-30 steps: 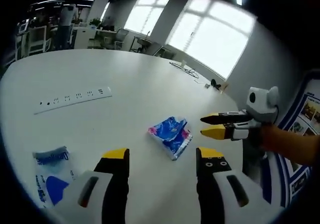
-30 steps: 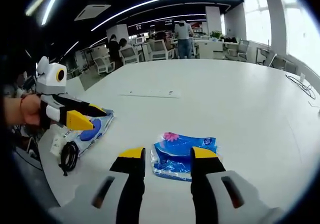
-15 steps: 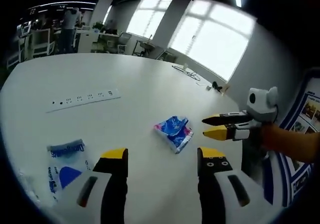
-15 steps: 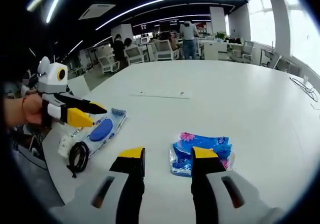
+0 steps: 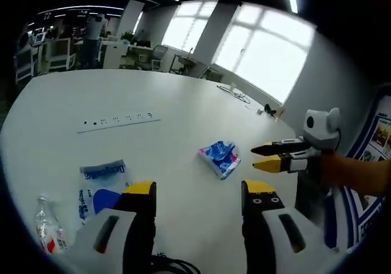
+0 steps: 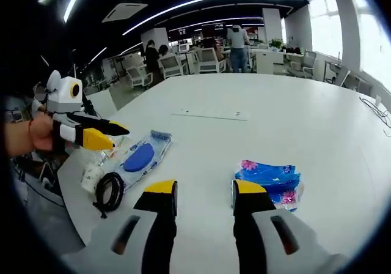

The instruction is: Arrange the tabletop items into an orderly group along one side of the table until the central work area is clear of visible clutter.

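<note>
Both cameras pulled back since earlier | left tool [image 5: 198, 191] spread, empty | right tool [image 6: 204, 190] spread, empty | tissue pack [image 6: 270, 180] mid-worktop [image 6: 293, 121] | blue-label bag [image 6: 139, 158], coiled cable [image 6: 109, 192], bottle [image 5: 45, 228] newly visible at edge, bottle label unreadable.

Left tool [image 5: 198, 191] gapes above the surface [image 5: 177, 133]; tissue pack [image 5: 219, 158] at one o'clock, bottle [image 5: 46, 230] at eight, right tool [image 5: 261, 155] at two.

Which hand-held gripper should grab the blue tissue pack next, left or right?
Right, probably. The blue tissue pack lies just beside the open right hand-held gripper. The left hand-held gripper hangs over the clear pouch and black cable, farther off.
</note>
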A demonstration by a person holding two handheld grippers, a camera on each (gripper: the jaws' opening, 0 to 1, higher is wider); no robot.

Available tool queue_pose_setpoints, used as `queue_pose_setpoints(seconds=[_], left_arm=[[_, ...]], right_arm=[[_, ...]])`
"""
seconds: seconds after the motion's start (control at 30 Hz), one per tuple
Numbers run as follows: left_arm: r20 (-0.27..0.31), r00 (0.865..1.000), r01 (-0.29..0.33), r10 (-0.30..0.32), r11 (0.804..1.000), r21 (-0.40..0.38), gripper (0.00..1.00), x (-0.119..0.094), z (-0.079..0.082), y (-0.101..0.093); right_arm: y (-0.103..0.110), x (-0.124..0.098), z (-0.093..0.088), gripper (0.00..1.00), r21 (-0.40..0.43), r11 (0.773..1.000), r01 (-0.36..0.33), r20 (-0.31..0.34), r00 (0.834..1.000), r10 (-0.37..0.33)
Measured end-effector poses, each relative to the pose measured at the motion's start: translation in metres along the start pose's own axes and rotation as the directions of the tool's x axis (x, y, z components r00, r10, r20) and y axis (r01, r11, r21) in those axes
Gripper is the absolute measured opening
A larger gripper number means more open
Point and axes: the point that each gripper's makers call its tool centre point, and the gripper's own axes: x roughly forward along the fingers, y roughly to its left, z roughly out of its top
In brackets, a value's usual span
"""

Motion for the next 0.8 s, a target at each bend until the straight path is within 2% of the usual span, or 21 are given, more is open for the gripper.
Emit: queue_pose_setpoints(seconds=[0.63,0.8], left_arm=[[0.047,0.997,-0.062,0.063,0.998,-0.019,0.56,-0.063,-0.015,0.021],[0.054,0.995,-0.083,0.084,0.996,-0.021,0.56,-0.081,-0.024,0.027]], right_arm=[[0.070,0.006,-0.008,0.34,-0.037,0.996,-0.086,-0.034,0.996,0.085],[0.090,0.011,-0.012,0.34,-0.043,0.993,-0.106,-0.048,0.993,0.104]])
